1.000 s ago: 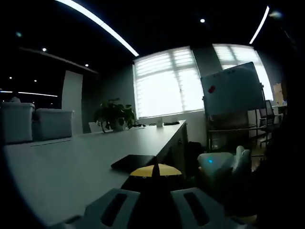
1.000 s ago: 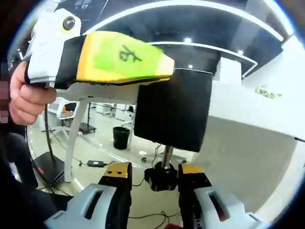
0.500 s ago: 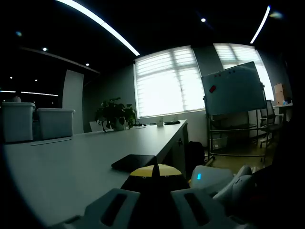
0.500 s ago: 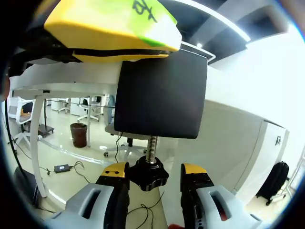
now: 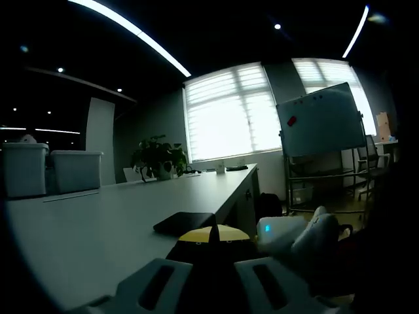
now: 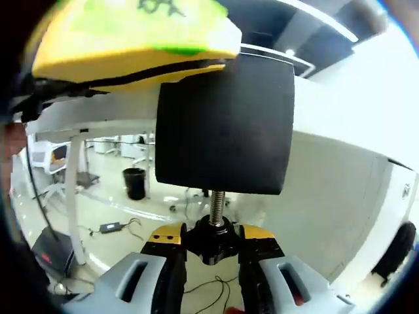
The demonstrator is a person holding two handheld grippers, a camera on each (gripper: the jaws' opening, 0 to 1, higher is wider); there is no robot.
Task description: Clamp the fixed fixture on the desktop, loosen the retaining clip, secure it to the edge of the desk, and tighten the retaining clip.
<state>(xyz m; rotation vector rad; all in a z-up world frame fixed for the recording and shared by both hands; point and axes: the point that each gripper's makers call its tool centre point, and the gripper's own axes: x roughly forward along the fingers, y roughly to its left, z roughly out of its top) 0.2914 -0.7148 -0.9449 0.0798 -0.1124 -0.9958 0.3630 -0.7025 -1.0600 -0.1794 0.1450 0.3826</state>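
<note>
low in the right gripper view, the right hand-held gripper point(image 6: 211, 243) has its yellow-tipped jaws pinching the black knob point(image 6: 212, 241) at the foot of the threaded screw point(image 6: 216, 204), and that screw runs up into the black fixture point(image 6: 224, 124) filling the middle of the frame. upper left, the left hand-held gripper point(image 6: 134, 40), yellow with a green label, sits at the fixture's top by the pale surface point(image 6: 340, 196). looks like the tightening step: best to turn the knob squarely about the screw's axis, grip centred, while the other tool keeps the fixture steady so it doesn't creep off the edge.

over in the left gripper view, the left hand-held gripper point(image 5: 211, 254) has its jaw tips pressed close together on something dark at the bottom; exactly what they pinch, i cannot tell. this view gives the long top of the surface point(image 5: 98, 222), a dark flat object point(image 5: 184, 222) lying on it, a potted plant point(image 5: 157, 157) and a whiteboard point(image 5: 321, 123) beyond, and the right tool's pale body at lower right. the screw and knob belong to the underside look.
</note>
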